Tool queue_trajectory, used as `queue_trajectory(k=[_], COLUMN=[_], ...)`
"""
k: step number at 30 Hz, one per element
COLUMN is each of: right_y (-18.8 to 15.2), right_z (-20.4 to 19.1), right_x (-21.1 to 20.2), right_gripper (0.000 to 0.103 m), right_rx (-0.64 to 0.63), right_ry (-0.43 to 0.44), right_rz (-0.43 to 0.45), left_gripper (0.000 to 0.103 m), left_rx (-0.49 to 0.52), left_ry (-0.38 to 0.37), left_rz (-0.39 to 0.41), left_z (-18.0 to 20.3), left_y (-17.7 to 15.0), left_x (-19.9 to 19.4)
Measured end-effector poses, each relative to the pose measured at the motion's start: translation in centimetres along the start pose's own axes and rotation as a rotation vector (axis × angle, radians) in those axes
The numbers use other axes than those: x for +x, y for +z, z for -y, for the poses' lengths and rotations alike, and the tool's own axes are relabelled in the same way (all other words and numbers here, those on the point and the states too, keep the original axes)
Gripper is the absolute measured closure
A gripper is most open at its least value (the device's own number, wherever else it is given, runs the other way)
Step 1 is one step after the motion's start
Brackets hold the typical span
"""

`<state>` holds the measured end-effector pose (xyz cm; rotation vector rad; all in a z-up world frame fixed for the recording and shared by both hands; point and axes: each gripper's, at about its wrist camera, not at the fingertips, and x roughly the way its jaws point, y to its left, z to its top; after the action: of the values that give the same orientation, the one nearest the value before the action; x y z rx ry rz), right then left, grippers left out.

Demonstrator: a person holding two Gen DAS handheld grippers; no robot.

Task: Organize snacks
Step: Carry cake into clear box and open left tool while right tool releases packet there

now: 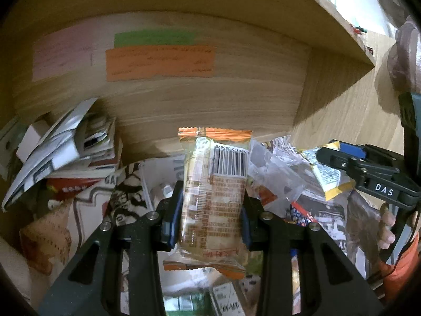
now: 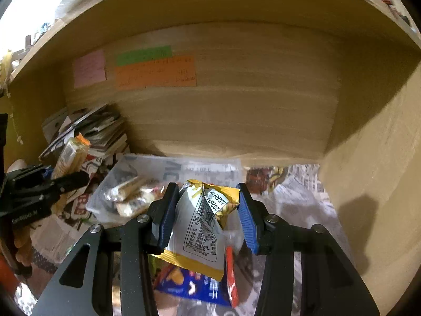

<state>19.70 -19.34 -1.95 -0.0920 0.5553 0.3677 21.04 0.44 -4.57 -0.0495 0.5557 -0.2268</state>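
My left gripper [image 1: 210, 218] is shut on an orange-and-clear snack pack [image 1: 214, 194] with a barcode, held upright above the pile inside a wooden cubby. It also shows at the left of the right wrist view [image 2: 69, 158]. My right gripper [image 2: 206, 216] is shut on a yellow-and-white snack packet [image 2: 202, 226], crumpled between the blue pads [image 2: 165, 218]. That packet shows in the left wrist view [image 1: 329, 171] at the right. A clear plastic bin [image 2: 105, 197] holding several wrapped snacks sits just ahead of the right gripper, to its left.
The cubby floor is lined with printed newspaper [image 2: 294, 189]. A stack of papers and booklets [image 1: 68, 147] leans in the back left corner. Pink, green and orange notes [image 1: 160, 63] stick to the back wall. A blue snack bag [image 2: 192, 287] lies under the right gripper.
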Motion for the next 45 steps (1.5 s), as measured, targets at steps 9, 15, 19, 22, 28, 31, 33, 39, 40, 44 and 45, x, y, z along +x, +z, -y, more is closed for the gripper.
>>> queue_trajectory(k=[9, 15, 19, 22, 28, 31, 33, 39, 40, 44, 45], right_y=[1.2, 1.1, 0.7, 0.5, 0.6, 0.8, 0.8, 0.8, 0.8, 0.5, 0.4], right_z=[0.6, 1.0, 1.3, 1.3, 1.3, 1.3, 1.2, 0.5, 0.3, -0.1, -0.1], right_x=[3.9, 6.9, 8.5, 9.2, 9.5, 9.2, 8.8, 6.4, 5.9, 3.9, 3.5], right_gripper=[0.062, 0.062, 0.062, 0.069, 0.069, 0.066, 0.058, 0.037, 0.032, 0.019, 0.018], right_rx=[-0.011, -0.029, -0.038, -0.047, -0.049, -0.049, -0.047, -0.048, -0.048, -0.048, -0.047], right_ry=[0.011, 0.016, 0.018, 0.026, 0.034, 0.037, 0.033, 0.028, 0.026, 0.022, 0.024], right_rz=[-0.028, -0.089, -0.133, -0.155, -0.167, -0.165, -0.155, -0.112, -0.105, -0.075, -0.072], left_gripper=[0.067, 0.067, 0.067, 0.067, 0.058, 0.042, 0.041, 0.036, 0.034, 0.022, 0.020], left_rx=[-0.023, -0.012, -0.008, -0.016, -0.029, -0.039, -0.040, -0.025, -0.022, -0.006, -0.004], left_ry=[-0.027, -0.020, -0.019, -0.022, -0.031, -0.024, -0.021, -0.016, -0.014, 0.002, 0.006], left_rz=[-0.091, -0.137, -0.163, -0.180, -0.199, -0.179, -0.163, -0.117, -0.110, -0.079, -0.075], left_z=[0.4, 0.8, 0.7, 0.7, 0.6, 0.4, 0.3, 0.0, -0.1, -0.4, -0.4], left_y=[1.2, 1.9, 2.2, 2.3, 2.8, 2.9, 3.0, 3.1, 3.1, 2.6, 2.3], left_x=[5.3, 8.4, 9.9, 10.6, 11.4, 10.6, 10.0, 7.4, 7.0, 4.5, 3.9])
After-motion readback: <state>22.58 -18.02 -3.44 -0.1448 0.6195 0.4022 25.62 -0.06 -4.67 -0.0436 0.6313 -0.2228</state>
